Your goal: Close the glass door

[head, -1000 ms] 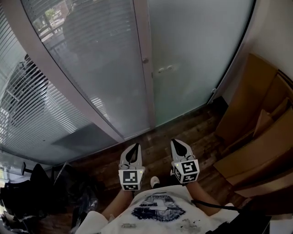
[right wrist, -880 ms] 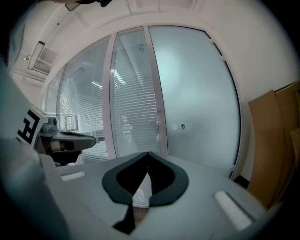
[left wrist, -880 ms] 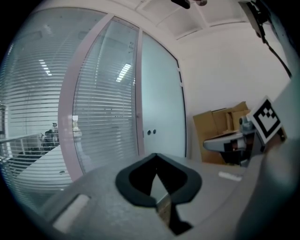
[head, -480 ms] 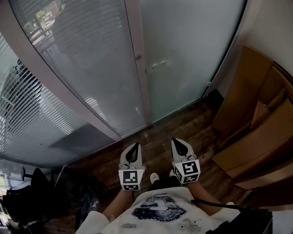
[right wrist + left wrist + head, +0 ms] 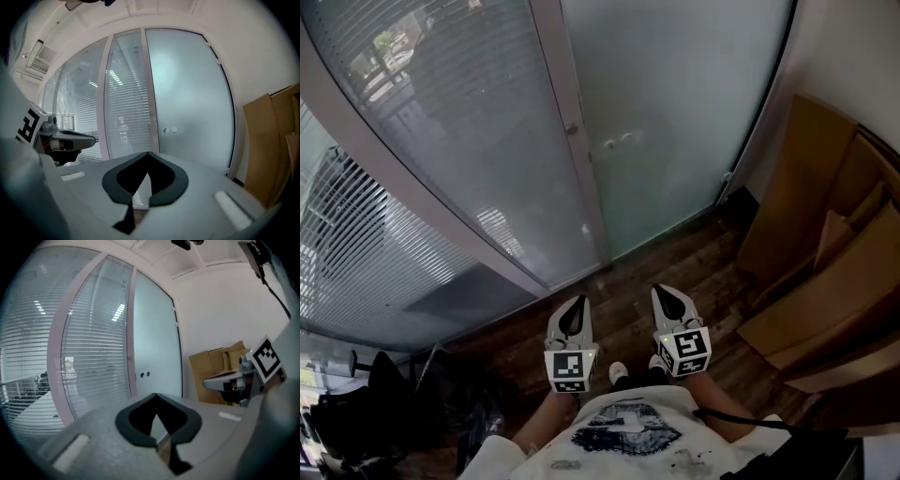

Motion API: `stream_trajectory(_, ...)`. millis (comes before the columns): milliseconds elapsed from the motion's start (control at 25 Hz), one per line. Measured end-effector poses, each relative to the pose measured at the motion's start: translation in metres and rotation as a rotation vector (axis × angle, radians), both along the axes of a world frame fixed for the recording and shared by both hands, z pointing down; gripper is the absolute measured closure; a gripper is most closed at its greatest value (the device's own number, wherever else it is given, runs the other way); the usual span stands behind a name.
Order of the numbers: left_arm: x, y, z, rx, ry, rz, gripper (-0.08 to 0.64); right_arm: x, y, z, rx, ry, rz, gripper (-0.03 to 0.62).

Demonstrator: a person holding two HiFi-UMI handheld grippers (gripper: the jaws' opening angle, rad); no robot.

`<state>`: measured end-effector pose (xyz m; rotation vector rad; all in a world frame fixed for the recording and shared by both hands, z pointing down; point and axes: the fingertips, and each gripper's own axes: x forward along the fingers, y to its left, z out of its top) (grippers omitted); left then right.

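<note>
The frosted glass door (image 5: 675, 112) stands ahead of me, its left edge against a pale upright post (image 5: 567, 159) that bears a small knob (image 5: 572, 128). Two small round fittings (image 5: 616, 141) sit near that edge of the door. My left gripper (image 5: 574, 302) and right gripper (image 5: 664, 291) hang side by side low in front of my body, over the wooden floor and well short of the door. Both are shut, with nothing between the jaws. In the left gripper view the door (image 5: 157, 333) is beyond the closed tips; it fills the middle of the right gripper view (image 5: 192, 93).
A glass wall with blinds (image 5: 412, 187) runs along the left of the post. Flattened cardboard boxes (image 5: 825, 272) lean against the right wall. Dark bags (image 5: 375, 412) lie at the lower left. Dark wooden floor (image 5: 675, 253) stretches between me and the door.
In the head view the door and post have slid to the left and a little more floor shows before them. Both grippers stay shut and side by side.
</note>
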<state>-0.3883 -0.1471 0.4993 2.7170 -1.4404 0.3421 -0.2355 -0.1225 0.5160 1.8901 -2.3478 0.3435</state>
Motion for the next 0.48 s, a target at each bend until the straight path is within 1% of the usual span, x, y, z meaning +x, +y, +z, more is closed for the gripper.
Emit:
stream_trajectory(320, 0.024, -0.012, -0.006, 0.013, 0.004, -0.017, 0.557, 0.022, -0.012, -0.004, 0.014, -0.003, -0.018, 0.587)
stream_trajectory(480, 0.033, -0.015, -0.007, 0.006, 0.003, -0.019, 0.557, 0.029, -0.017, -0.005, 0.014, 0.000, -0.021, 0.586)
